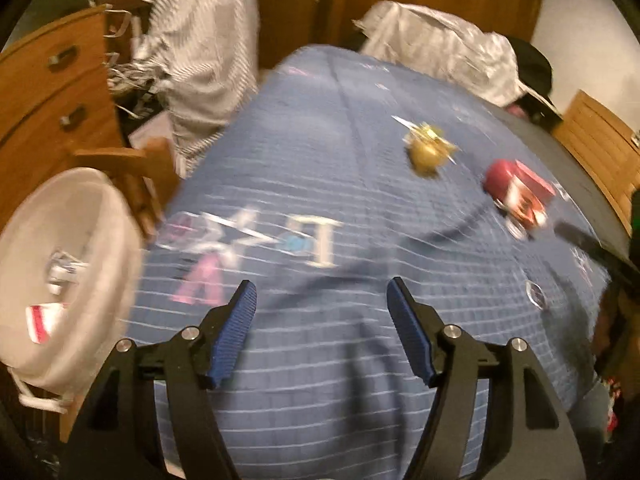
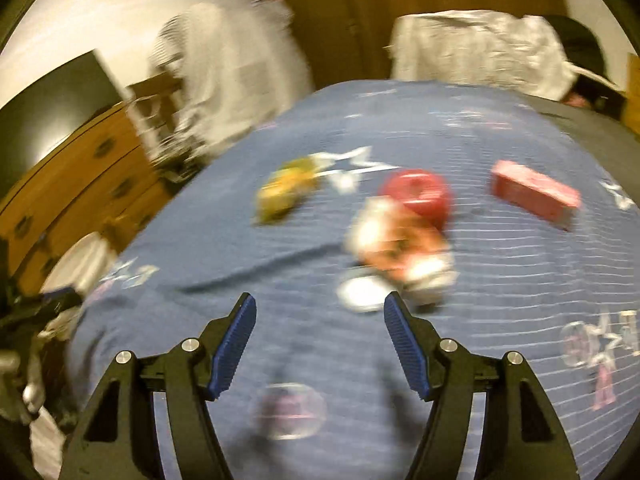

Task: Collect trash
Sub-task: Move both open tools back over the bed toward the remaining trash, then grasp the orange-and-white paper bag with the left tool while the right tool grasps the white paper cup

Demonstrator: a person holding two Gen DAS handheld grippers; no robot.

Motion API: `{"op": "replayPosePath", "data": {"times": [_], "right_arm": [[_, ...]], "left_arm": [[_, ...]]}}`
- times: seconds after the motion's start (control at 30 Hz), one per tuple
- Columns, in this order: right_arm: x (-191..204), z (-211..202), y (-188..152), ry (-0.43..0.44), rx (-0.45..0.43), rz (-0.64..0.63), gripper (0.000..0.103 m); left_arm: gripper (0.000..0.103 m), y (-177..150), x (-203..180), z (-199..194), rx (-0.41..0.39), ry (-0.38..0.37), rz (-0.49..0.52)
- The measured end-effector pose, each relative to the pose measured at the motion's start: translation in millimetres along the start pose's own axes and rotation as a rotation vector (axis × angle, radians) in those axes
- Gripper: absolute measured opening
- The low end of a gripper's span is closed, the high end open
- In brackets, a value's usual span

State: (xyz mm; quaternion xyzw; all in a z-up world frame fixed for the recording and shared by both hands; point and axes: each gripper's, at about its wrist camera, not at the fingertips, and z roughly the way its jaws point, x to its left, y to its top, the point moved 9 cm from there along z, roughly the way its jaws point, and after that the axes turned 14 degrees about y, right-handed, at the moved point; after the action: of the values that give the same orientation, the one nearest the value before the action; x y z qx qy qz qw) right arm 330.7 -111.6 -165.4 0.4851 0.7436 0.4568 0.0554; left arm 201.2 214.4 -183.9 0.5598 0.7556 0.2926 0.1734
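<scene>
Both views motion-blurred. Surface is a bed with a blue quilted bedspread [image 1: 320, 184], printed with stars and letters.

Left claw [image 1: 322, 300]: jaws apart, nothing between the blue pads, bedspread showing through the gap. White bin [image 1: 100, 280] at the bed's left edge; inside it a crumpled scrap and a red-and-white wrapper [image 1: 42, 318].

Right claw [image 2: 319, 312]: jaws apart, holding nothing, hovering over the bedspread.

Trash on the bed, right view: yellow-gold crumpled wrapper [image 2: 282, 192] toward the left; red round container [image 2: 418, 192] mid-bed; orange-and-white packet [image 2: 400, 246] just in front of it, touching or overlapping, blur hides which; pink-red box [image 2: 534, 194] well apart to the right. A pale disc [image 2: 360, 294] lies near the right pad.

Wooden dresser [image 1: 48, 92] left of the bed.
</scene>
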Motion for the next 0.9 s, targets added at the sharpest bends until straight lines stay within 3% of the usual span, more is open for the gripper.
{"op": "replayPosePath", "data": {"times": [0.1,0.2,0.3,0.4,0.53,0.73,0.9], "right_arm": [[-39.5,15.2,5.3,-0.018,0.007,0.021,0.069],[-59.4,44.3,3.0,0.002,0.069,0.049,0.07],[-40.2,70.4,6.3,0.084,0.117,0.02,0.071],[42.3,58.8,-1.0,0.401,0.141,-0.123,0.071],[68.9,23.2,-20.7,0.543,0.132,-0.152,0.071],[8.7,17.6,-51.0,0.346,0.133,-0.085,0.072],[-19.3,53.1,-40.1,0.172,0.201,-0.102,0.067]], "left_arm": [[0.065,-7.1,-20.6,7.0,0.027,-0.011,0.015],[0.065,-10.6,-35.7,9.1,0.052,-0.018,0.02],[0.066,-13.3,-47.9,10.7,0.069,-0.025,0.028],[0.067,-15.7,-55.4,9.5,0.073,-0.023,0.044],[0.069,-18.0,-69.2,12.7,0.082,-0.035,0.069],[0.071,-16.5,-102.4,20.7,0.087,-0.064,0.116],[0.073,-13.0,-120.5,33.2,0.11,-0.084,0.112]]}}
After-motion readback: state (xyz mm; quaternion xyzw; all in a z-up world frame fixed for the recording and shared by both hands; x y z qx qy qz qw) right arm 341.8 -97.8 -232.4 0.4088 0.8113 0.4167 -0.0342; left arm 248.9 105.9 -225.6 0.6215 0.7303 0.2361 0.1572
